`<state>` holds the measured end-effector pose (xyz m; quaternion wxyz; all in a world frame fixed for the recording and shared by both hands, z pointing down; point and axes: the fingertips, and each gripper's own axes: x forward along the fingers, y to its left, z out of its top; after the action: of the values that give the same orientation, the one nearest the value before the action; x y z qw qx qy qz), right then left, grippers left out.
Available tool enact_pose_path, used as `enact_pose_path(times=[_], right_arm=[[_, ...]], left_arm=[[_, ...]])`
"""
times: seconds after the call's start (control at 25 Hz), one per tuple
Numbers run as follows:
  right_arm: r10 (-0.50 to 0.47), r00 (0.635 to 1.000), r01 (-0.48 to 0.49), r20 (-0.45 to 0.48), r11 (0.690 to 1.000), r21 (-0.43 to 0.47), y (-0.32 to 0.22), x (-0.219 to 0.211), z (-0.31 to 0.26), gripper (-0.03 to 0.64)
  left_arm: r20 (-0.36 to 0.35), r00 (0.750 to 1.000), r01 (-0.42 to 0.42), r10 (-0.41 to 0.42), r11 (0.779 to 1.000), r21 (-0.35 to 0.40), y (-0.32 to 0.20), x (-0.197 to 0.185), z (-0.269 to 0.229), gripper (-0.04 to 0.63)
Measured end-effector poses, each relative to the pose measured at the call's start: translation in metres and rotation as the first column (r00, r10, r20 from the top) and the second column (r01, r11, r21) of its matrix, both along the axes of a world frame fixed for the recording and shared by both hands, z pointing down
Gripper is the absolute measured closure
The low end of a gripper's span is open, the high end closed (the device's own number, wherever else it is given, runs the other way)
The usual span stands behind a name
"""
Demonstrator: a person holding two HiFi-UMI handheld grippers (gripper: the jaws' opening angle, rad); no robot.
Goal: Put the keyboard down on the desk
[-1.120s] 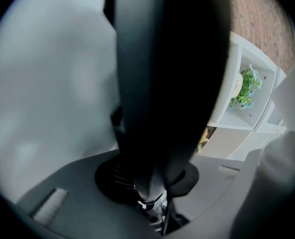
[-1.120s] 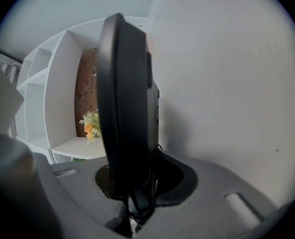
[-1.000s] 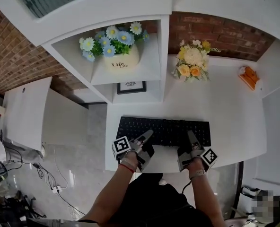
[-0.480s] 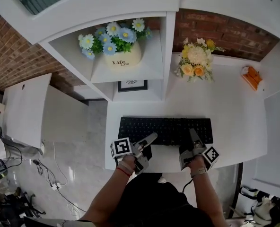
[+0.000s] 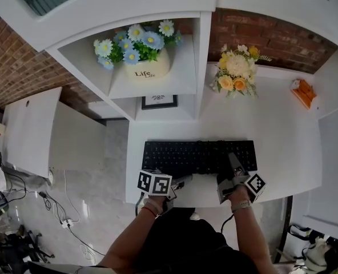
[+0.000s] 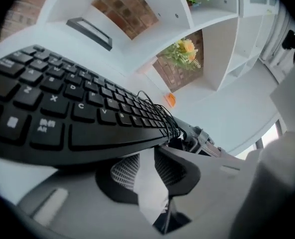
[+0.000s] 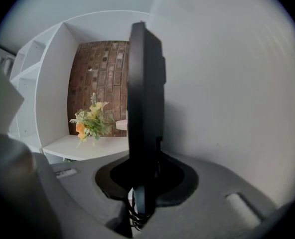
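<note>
- Since a second ago, the left gripper (image 5: pixel 183 181) has come back off the keyboard (image 5: pixel 197 156) and now sits at the desk's (image 5: pixel 272 136) front edge, just short of the keyboard's near left side.
- The keyboard has hardly shifted. It lies flat on the white desk, parallel to the front edge, its left end close to the desk's left edge.
- In the left gripper view the left gripper (image 6: pixel 146 171) has let go. Its jaws are closing with only bare desk between the pads, and the keyboard (image 6: pixel 63 118) lies just beyond the tips.
- The right gripper (image 5: pixel 233 163) is clamped on the keyboard's near right edge. In the right gripper view the dark slab of the keyboard (image 7: pixel 145 118) stands between the jaws of the right gripper (image 7: pixel 142 183), which are easing open slightly, pads on it.
- A yellow bouquet (image 5: pixel 233 76) stands at the back of the desk against the brick wall (image 5: pixel 260 33), well apart from the keyboard.
- An orange object (image 5: pixel 301 93) lies at the far right rear, too small to tell what it is.
- On the shelf unit (image 5: pixel 180 87) to the left rear sits a pot of blue flowers (image 5: pixel 146 67), with a framed picture (image 5: pixel 159 101) in the compartment below.
</note>
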<state>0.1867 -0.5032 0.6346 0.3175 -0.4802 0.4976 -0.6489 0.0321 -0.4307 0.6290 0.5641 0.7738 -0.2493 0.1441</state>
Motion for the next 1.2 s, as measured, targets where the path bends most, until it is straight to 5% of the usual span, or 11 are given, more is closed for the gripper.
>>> enact_pose_path(times=[0.28,0.48,0.76,0.84,1.0,1.2], right_arm=[[-0.117,0.993,0.117,0.006,0.993,0.027,0.0,-0.002,-0.007,0.471],[-0.174,0.985,0.174,0.003,0.984,0.043,0.009,-0.001,-0.015,0.41],[-0.29,0.953,0.294,-0.087,0.955,0.034,0.04,0.001,-0.019,0.41],[-0.373,0.913,0.379,-0.166,0.926,0.002,0.052,-0.001,-0.02,0.41],[-0.535,0.775,0.555,-0.337,0.831,-0.044,0.071,-0.009,-0.022,0.422],[-0.586,0.654,0.599,-0.478,0.788,-0.145,0.076,0.004,-0.01,0.572]], left_arm=[[0.045,0.999,0.022,-0.022,1.0,0.006,0.002,0.005,0.003,0.6],[0.032,0.999,0.029,-0.028,1.0,-0.004,0.002,0.008,0.003,0.6],[0.019,0.999,0.037,-0.036,0.999,-0.019,0.004,0.016,0.003,0.6],[0.016,0.999,0.039,-0.038,0.999,-0.022,0.004,0.016,0.003,0.6],[0.043,0.999,0.027,-0.026,0.999,-0.024,0.005,0.016,0.009,0.6],[0.052,0.998,0.034,-0.032,0.999,-0.036,0.007,0.016,0.013,0.6]])
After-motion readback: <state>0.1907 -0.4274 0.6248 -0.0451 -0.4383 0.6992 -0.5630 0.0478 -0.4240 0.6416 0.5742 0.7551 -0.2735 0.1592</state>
